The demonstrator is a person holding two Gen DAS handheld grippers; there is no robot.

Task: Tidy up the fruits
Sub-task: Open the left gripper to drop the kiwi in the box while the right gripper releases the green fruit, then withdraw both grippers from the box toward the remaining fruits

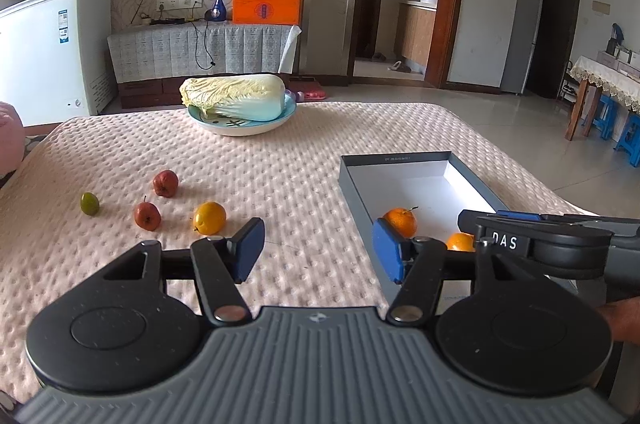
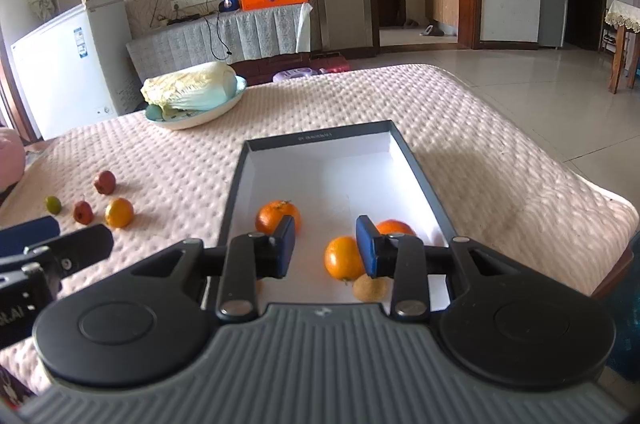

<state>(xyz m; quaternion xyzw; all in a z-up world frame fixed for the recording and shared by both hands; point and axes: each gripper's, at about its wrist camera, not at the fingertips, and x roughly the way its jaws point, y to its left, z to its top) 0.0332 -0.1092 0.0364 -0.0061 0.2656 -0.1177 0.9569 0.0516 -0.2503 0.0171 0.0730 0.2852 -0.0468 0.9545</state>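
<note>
Right wrist view: right gripper [image 2: 325,248] jaws apart, empty, over grey box [image 2: 236,191] holding 3 oranges [image 2: 342,258] plus 1 brownish fruit [image 2: 370,288]. Left gripper [image 1: 316,251] apart, empty. 4 fruits loose on mat [image 1: 280,183], far half clear.

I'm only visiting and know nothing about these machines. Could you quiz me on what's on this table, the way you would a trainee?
1. True or false: the cabbage lies in the box.
2. How many fruits lie loose on the cloth, outside the box?
3. Is the left tool gripping anything? A) an orange B) a red fruit C) nothing

Key
1. False: it lies on the plate.
2. Four: a green fruit, two red fruits and an orange.
3. C: its fingers stand apart over bare cloth.
</note>
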